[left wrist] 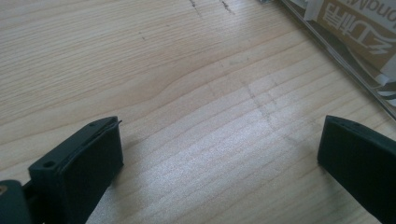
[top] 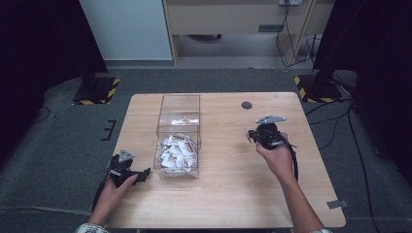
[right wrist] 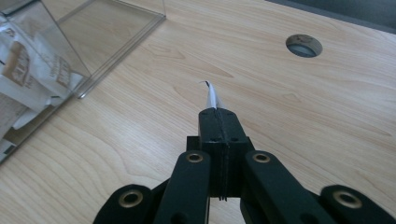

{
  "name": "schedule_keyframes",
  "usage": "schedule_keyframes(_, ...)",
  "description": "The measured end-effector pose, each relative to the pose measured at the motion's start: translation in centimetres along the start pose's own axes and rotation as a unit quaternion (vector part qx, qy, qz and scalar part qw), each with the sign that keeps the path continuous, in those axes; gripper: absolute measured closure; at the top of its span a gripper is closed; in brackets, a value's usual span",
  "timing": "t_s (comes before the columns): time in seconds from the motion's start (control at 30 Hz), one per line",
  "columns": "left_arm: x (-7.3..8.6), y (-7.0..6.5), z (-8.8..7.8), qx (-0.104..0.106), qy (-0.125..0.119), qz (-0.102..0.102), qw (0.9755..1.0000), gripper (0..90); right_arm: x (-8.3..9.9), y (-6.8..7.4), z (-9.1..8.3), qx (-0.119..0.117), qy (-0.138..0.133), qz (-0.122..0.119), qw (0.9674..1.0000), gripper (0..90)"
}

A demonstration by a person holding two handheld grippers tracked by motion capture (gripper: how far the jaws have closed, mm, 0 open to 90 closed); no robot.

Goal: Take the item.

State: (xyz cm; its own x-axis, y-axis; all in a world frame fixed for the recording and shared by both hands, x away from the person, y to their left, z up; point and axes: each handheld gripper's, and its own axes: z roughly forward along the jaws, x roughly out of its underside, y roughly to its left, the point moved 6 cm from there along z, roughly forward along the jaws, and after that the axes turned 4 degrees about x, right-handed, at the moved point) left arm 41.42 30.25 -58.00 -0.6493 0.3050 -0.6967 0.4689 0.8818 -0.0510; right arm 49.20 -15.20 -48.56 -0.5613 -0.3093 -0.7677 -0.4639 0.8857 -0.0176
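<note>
**A:** What have you got in your right gripper (right wrist: 218, 110)?

**B:** A thin white paper sachet (right wrist: 210, 95), seen edge-on in the right gripper view. My jaws are pressed together on it, and a sliver of it sticks out past the tips toward twelve o'clock. In the high view that gripper (top: 250, 135) sits over the right half of the light wooden worktop (top: 228, 194), held in my right hand (top: 278, 158).

**A:** And the rest of the sachets?

**B:** They lie in a heap (top: 177, 152) in the near compartment of the clear plastic rectangular box (top: 179, 104) at the middle left of the worktop. From my right gripper the box is at about nine o'clock, well apart. The far compartment looks nearly bare. In the right gripper view a corner of the box (right wrist: 116, 28) is at ten o'clock, with printed white and tan sachets (right wrist: 28, 70) behind the wall.

**A:** Your left side?

**B:** My left gripper (left wrist: 219, 154) is low over the worktop (left wrist: 163, 70), jaws wide apart with only bare wood between them. The box wall (left wrist: 336, 51) is at two o'clock in the left gripper view, just beside the right jaw. From above, this gripper (top: 145, 174) is by the box's near left corner, in my left hand (top: 114, 191).

**A:** Anything else on the worktop?

**B:** A round cable hole (right wrist: 303, 45) at one o'clock from my right gripper.
</note>
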Motion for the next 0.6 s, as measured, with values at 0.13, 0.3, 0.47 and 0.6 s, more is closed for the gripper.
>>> schedule_keyframes(0.13, 0.0, 0.0, 0.0, 0.0, 0.0, 0.0, 1.0, 0.0, 0.4, -0.6, 0.4, 0.007, 0.005, 0.007, 0.9999, 90.0)
schedule_keyframes(0.3, 0.0, 0.0, 0.0, 0.0, -0.001, 0.0, 1.0, 0.0, 0.8, -1.0, 1.4, 0.01, 0.015, 0.011, 0.9998, 90.0)
schedule_keyframes(0.47, 0.0, 0.0, 0.0, -0.001, -0.001, 0.0, 1.0, 0.0, 1.3, -0.8, 2.5, 0.009, 0.027, 0.014, 0.9995, 90.0)
schedule_keyframes(0.6, 0.0, 0.0, 0.0, 0.0, -0.001, 0.0, 1.0, 0.0, 1.5, -0.6, 3.4, 0.011, 0.037, 0.01, 0.9992, 90.0)
